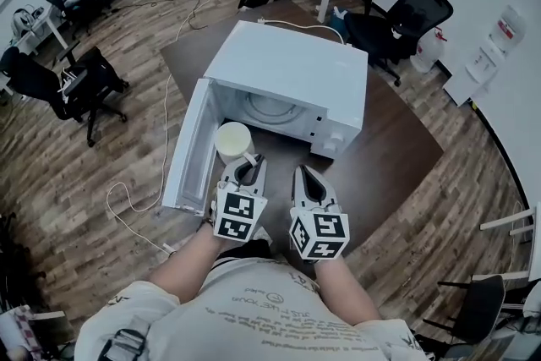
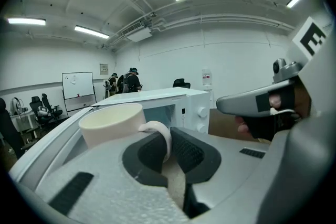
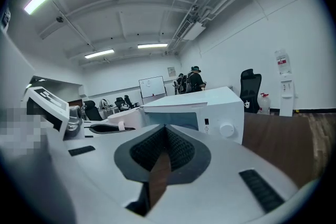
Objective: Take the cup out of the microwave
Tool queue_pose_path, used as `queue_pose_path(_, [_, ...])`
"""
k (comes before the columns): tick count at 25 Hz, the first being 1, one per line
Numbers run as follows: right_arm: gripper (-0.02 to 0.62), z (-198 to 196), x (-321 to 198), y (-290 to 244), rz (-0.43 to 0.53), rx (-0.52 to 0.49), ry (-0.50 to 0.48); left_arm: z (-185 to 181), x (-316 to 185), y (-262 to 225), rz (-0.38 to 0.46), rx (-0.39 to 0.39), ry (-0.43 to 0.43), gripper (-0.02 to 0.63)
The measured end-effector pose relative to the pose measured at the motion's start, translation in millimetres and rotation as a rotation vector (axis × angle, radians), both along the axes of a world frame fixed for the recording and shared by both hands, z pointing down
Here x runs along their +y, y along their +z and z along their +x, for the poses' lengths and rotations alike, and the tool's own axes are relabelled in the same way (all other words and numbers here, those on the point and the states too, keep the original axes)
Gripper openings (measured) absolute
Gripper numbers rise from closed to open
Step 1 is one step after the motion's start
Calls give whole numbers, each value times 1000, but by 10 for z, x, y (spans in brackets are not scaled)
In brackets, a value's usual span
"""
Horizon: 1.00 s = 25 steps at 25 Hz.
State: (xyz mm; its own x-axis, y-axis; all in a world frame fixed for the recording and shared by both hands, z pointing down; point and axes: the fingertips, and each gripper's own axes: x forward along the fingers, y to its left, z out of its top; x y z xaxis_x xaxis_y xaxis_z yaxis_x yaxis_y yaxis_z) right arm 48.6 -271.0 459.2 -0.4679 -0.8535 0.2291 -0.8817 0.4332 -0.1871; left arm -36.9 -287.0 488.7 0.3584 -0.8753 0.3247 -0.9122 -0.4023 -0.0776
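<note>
**Dark table, open microwave: cup gripped by its handle**

Wooden floor and office chairs are seen around a dark brown table [image 1: 406, 156], on which a white microwave [image 1: 287, 72] stands with its door [image 1: 188, 148] swung open to the left. The cream cup [image 1: 233, 139] is found outside the cavity, just in front of the opening and beside the inner face of the door. Its handle [image 2: 157, 131] is clamped between the jaws of the left gripper [image 1: 252, 165], with the loop pinched by the ribbed pads. The right gripper [image 1: 302, 172] is held just to the right, its jaws closed together on nothing.

Whether the cup is resting on the table or is lifted off it cannot be told from these views. It appears to be empty, though little of its inside is shown.

The cup is judged to be stiff, smooth-glazed and breakable, and fairly light. With the handle alone taken, the body is hung off to one side, so a tilt or twist in the jaws is to be expected. A firm grip and a level carry are called for.
</note>
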Motion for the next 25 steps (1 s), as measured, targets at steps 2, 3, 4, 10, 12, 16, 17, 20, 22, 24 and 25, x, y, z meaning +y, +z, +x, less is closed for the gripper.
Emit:
queue_pose_path(2, [15, -15, 44, -27, 21, 5, 1, -13, 109, -57, -1, 0, -6, 28])
queue_pose_path(3, [15, -26, 66, -32, 26, 9, -1, -18, 163, -82, 0, -1, -8, 28])
queue_pose_path(4, [15, -41, 87, -33, 28, 12, -7, -24, 215, -104, 1, -2, -9, 28])
queue_pose_path(10, [14, -134, 135, -56, 23, 21, -54, -26, 386, -204, 3, 0, -9, 28])
queue_pose_path(12, [14, -150, 137, -76, 26, 23, -63, -13, 404, -221, 3, 1, -9, 28])
queue_pose_path(16, [14, -147, 165, -77, 29, 24, -70, 31, 430, -233, 7, 4, -4, 28])
queue_pose_path(17, [14, -144, 173, -75, 28, 25, -70, 39, 433, -234, 8, 5, -1, 28])
queue_pose_path(20, [14, -141, 193, -99, 29, 25, -70, 32, 431, -256, 0, 17, 1, 28])
queue_pose_path(22, [14, -135, 191, -112, 30, 28, -69, 18, 416, -276, -3, 22, -3, 28])
queue_pose_path(24, [14, -119, 180, -96, 26, 31, -65, 19, 401, -274, -3, 21, -3, 28])
queue_pose_path(25, [14, -110, 176, -79, 23, 32, -63, 24, 398, -265, -3, 22, -2, 28])
